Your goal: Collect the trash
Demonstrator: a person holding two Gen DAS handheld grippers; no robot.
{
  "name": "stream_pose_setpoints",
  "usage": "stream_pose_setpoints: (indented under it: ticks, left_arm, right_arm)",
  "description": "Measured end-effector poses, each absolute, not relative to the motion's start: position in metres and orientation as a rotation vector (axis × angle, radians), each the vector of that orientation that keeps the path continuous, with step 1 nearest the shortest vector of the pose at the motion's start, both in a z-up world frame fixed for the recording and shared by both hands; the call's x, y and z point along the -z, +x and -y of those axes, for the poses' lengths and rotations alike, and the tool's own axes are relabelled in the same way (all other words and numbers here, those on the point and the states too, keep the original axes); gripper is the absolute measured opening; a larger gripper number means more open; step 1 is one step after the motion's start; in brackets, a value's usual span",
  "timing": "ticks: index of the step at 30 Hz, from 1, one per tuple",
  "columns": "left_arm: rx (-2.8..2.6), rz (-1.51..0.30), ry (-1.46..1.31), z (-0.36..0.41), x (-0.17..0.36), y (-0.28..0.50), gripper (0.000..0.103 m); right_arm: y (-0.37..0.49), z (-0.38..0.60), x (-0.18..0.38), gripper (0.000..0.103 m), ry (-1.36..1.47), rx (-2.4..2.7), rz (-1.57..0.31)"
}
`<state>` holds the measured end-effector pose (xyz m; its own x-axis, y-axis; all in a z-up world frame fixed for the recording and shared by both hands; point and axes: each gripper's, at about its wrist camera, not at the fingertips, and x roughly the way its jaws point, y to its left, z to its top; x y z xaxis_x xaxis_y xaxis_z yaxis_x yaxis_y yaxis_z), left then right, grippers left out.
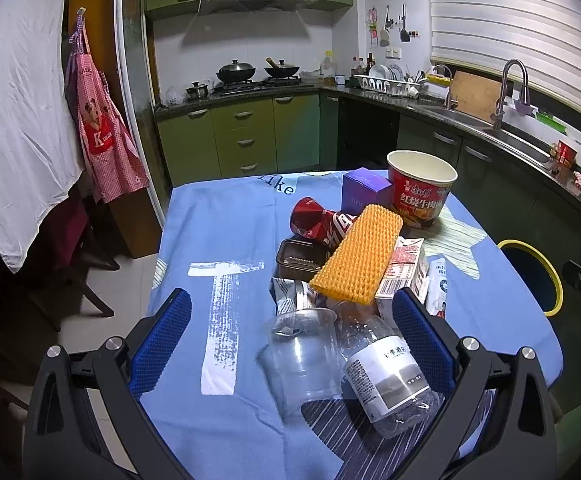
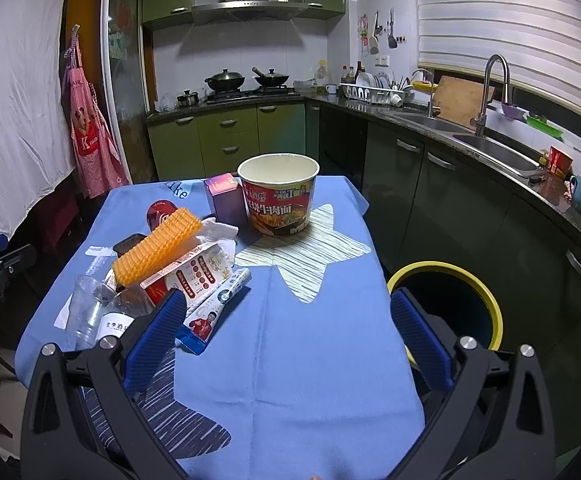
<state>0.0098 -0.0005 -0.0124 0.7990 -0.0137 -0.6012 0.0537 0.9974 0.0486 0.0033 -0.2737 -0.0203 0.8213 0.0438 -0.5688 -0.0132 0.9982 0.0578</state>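
A pile of trash lies on the blue-clothed table: a clear plastic cup, a clear bottle with a white label, an orange foam net, a red-and-white carton, a crushed red can, a brown tray, a purple box, a toothpaste tube and a red noodle bowl. My left gripper is open, its jaws on either side of the cup and bottle. My right gripper is open and empty over bare cloth. A yellow-rimmed bin stands right of the table.
Dark green cabinets and a counter with a sink run along the right and back. A stove with pans is at the back. A pink apron and white sheet hang at the left, with a dark chair below.
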Motion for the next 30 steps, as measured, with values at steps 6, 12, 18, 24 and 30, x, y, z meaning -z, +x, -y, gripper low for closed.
stream_pose_setpoints:
  ticks: [6,12,18,24,30]
  left_arm:
    - [0.037,-0.648,0.076,0.005,0.013,0.01,0.099]
    - [0.042,-0.653,0.084,0.008,0.014,0.011,0.099]
    - [0.046,-0.668,0.089,0.004,0.015,0.032,0.099]
    - [0.055,-0.672,0.086,-0.013,0.004,0.094,0.099]
    - [0.0,-0.689,0.07,-0.032,0.012,0.179,0.099]
  right_arm:
    - [0.004,0.276,0.024,0.097,0.058,-0.033,-0.614]
    - [0.006,0.278,0.029,0.097,0.066,-0.034,-0.615]
    - [0.022,0.278,0.032,0.097,0.046,-0.041,-0.639]
    - [0.094,0.308,0.004,0.097,0.13,-0.189,-0.721]
    - [0.186,0.322,-0.022,0.097,0.097,-0.138,-0.787]
